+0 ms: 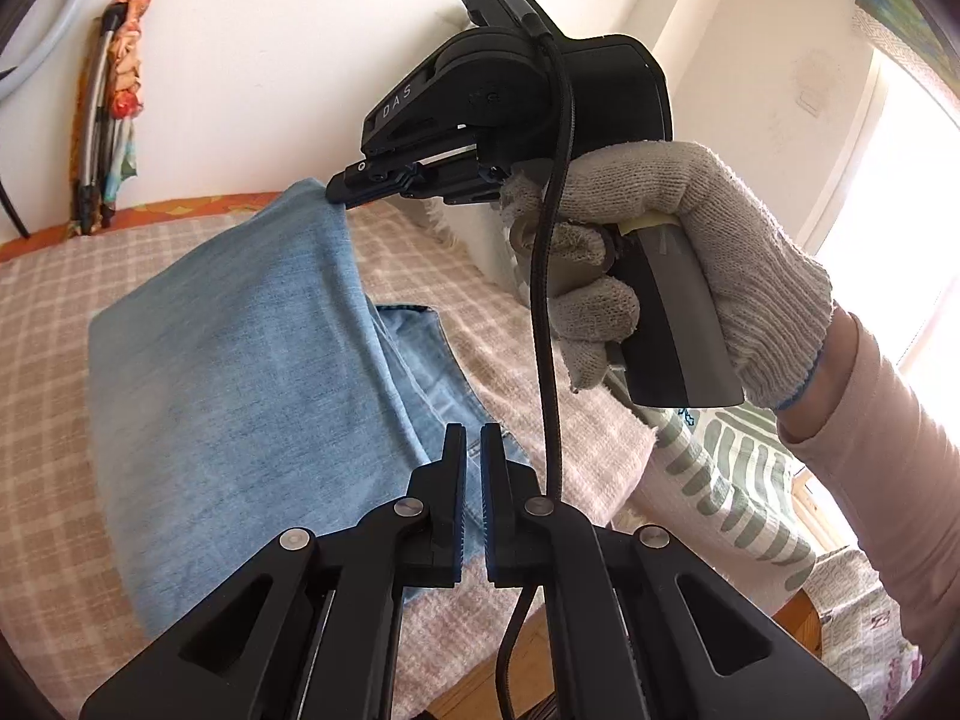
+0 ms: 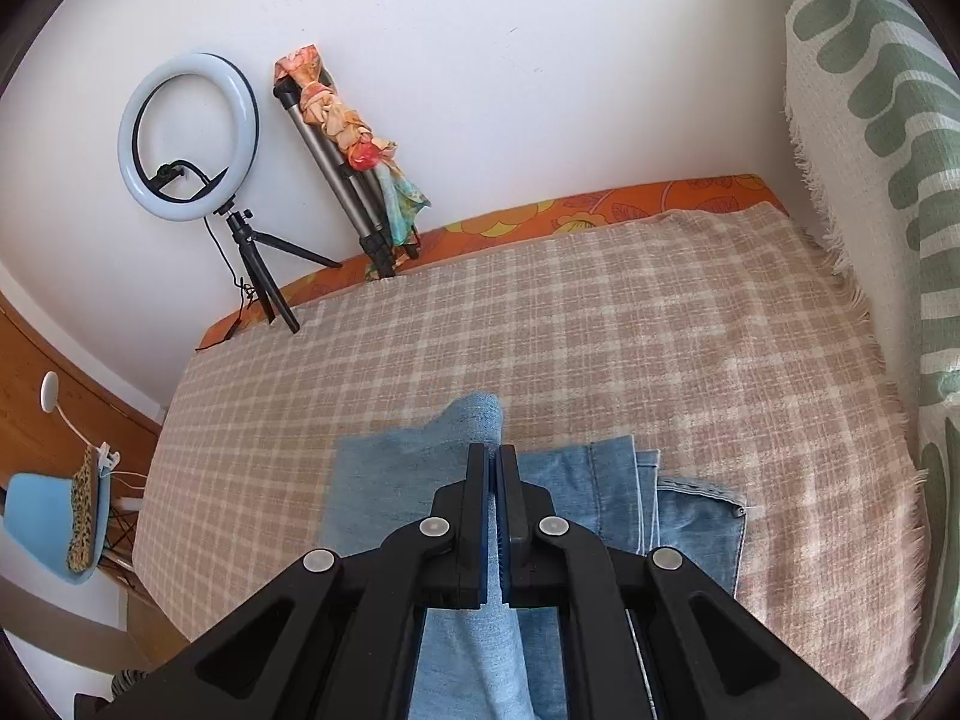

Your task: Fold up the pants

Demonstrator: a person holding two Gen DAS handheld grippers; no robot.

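Right wrist view: right hand-held gripper (image 2: 492,480) clamps pants (image 2: 384,480) fold, lifting it over bed (image 2: 600,330); left hand-held gripper (image 1: 474,462) pinches denim edge, jaws narrow.

Home bedroom — plaid-blanketed bed (image 2: 600,324), ring light (image 2: 189,138).

A white wall (image 2: 480,30) backs a bed covered by a beige checked blanket (image 2: 600,330), with an orange floral sheet (image 2: 600,204) showing along the far edge. 1 ring light (image 2: 189,138) on a small tripod stands at the bed's corner, beside a folded tripod (image 2: 354,192) wrapped in a colourful scarf. A blue chair (image 2: 48,516) sits by wooden furniture (image 2: 36,384). Daylight pours through a window (image 1: 900,210).
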